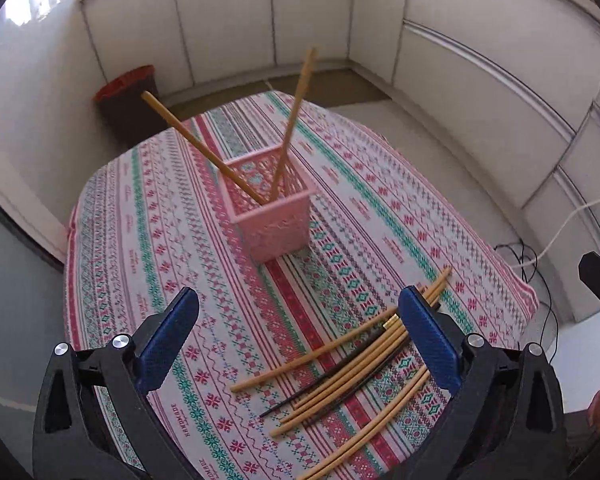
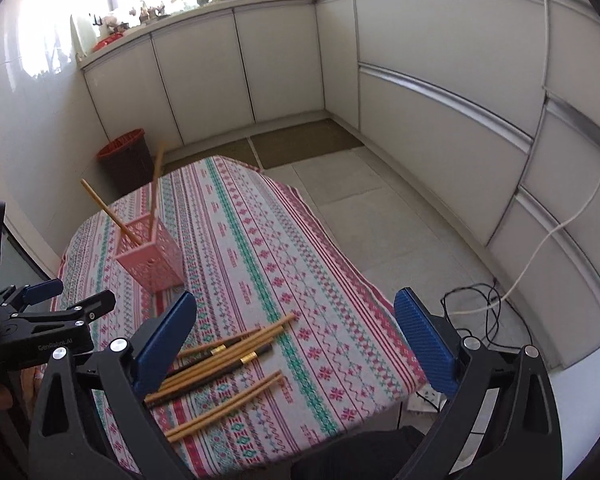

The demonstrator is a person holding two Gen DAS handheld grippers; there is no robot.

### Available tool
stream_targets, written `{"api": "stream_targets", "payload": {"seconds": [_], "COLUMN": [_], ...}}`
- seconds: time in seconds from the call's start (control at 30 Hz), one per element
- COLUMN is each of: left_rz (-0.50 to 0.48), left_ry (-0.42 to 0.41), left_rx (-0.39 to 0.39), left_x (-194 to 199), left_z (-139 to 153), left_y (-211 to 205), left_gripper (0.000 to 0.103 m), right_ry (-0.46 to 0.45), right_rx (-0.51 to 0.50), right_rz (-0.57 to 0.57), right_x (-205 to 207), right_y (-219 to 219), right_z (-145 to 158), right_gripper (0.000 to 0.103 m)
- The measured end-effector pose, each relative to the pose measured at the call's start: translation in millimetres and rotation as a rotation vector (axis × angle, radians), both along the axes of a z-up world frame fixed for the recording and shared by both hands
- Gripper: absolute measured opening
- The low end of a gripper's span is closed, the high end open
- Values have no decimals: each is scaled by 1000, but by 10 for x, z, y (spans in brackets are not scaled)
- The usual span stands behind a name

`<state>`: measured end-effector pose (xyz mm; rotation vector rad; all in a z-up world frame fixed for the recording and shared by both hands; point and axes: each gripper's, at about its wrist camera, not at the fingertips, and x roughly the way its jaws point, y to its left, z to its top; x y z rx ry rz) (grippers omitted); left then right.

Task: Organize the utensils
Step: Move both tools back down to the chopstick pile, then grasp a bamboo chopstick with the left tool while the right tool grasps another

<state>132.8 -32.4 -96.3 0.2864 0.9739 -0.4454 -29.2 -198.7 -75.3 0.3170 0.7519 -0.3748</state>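
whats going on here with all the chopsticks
A person is sorting chopsticks with a gripper in each hand. Two wooden chopsticks already stand leaning in the pink basket on the patterned tablecloth. The rest, wooden and dark ones, lie in a loose pile near the table's front edge. The left gripper and right gripper are both open and empty above the pile.

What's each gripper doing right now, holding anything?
Left gripper: open, holding nothing, above the loose wooden chopsticks.
Right gripper: open, holding nothing.
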Motion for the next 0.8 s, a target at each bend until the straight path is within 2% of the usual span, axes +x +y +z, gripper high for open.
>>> {"api": "stream_targets", "payload": {"seconds": [0.13,0.27,0.4,0.57,0.73,0.8], "left_rz": [-44,-83,-115,-123,-128,-131], "left_ry": [108,218,296,339,345,347], "left_rx": [28,53,117,235,246,248], "left_x": [70,160,233,345,406,414], "left_z": [-275,-538,-801,-1105,-1164,-1186], "left_y": [-210,-483,-790,-1041,-1100,-1111], "left_gripper": [96,96,96,93,90,86], "right_ry": [55,67,85,122,135,143], "right_rx": [28,72,69,84,98,106], "right_rz": [-51,-69,-89,-116,-133,-131], "right_x": [-94,-137,-185,-222,-218,-196], "right_y": [-201,-358,-462,-604,-692,-692], "right_z": [-204,-247,-300,-396,-459,-478], "right_gripper": [96,96,96,96,96,96]}}
